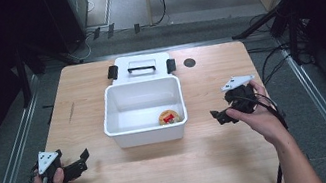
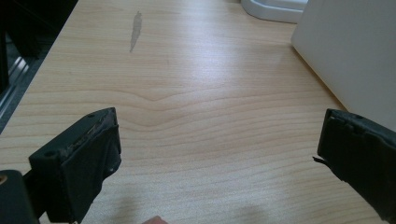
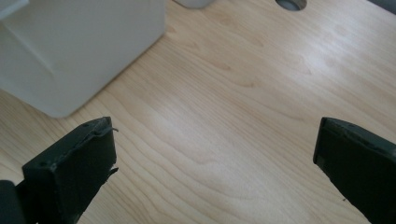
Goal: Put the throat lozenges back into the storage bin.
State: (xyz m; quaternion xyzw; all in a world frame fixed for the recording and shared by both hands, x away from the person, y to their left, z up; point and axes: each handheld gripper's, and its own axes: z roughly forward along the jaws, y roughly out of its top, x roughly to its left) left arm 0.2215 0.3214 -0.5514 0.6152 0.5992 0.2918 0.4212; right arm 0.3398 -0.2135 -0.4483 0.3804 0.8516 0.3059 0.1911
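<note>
A white plastic bin (image 1: pixel 147 135) stands open in the middle of the wooden table. A round tan item with a red label (image 1: pixel 169 117) lies in its near right corner. The bin's lid (image 1: pixel 141 67), with a handle and black latches, lies flat just behind it. My left gripper (image 1: pixel 83 160) rests low near the table's front left, open and holding nothing, to the left of the bin. In the left gripper view the gripper (image 2: pixel 219 121) spans bare wood beside the bin wall (image 2: pixel 355 51). My right gripper (image 1: pixel 217 117) is open and holding nothing to the right of the bin. Its own view shows the gripper (image 3: pixel 215 126) over wood, with the bin (image 3: pixel 79 46) at upper left.
A dark round hole (image 1: pixel 189 62) sits in the table (image 1: pixel 165 172) at the back right, also in the right gripper view as the hole (image 3: pixel 290 3). A grey streak (image 2: pixel 136 29) marks the wood on the left. Black stands and cables surround the table on the floor.
</note>
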